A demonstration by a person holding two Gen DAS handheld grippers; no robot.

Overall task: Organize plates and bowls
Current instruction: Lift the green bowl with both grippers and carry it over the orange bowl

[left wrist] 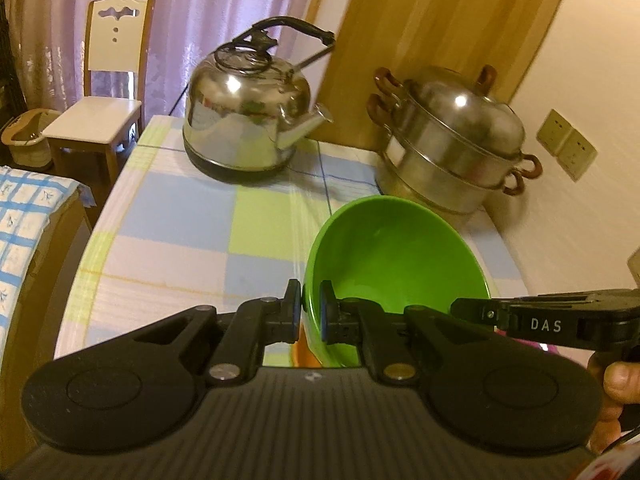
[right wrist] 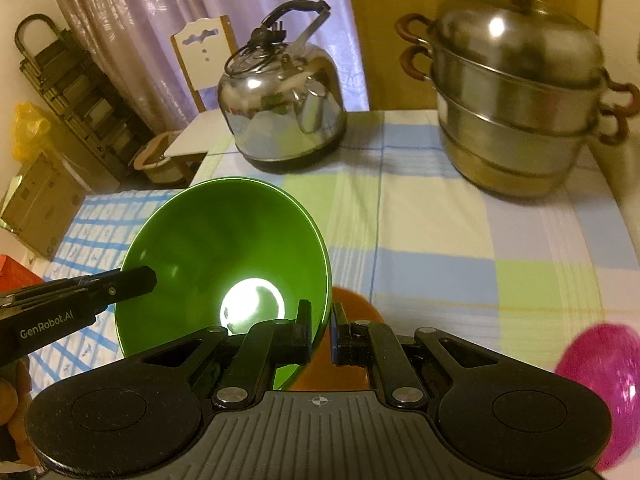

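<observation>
A green bowl (left wrist: 396, 264) is held in the air above the checked tablecloth, gripped on opposite sides of its rim. My left gripper (left wrist: 310, 312) is shut on its left rim, one finger inside and one outside. My right gripper (right wrist: 322, 330) is shut on its right rim; the bowl (right wrist: 224, 248) tilts toward this camera. The right gripper also shows in the left wrist view (left wrist: 472, 310), and the left gripper in the right wrist view (right wrist: 148, 278). An orange dish (right wrist: 352, 308) lies on the table right under the bowl. A pink dish (right wrist: 600, 376) sits at the right edge.
A steel kettle (left wrist: 248, 124) and a stacked steel steamer pot (left wrist: 452, 148) stand at the back of the table (left wrist: 168, 220). A white chair (left wrist: 104, 96) stands beyond the table's left corner. A wall with sockets (left wrist: 566, 144) is on the right.
</observation>
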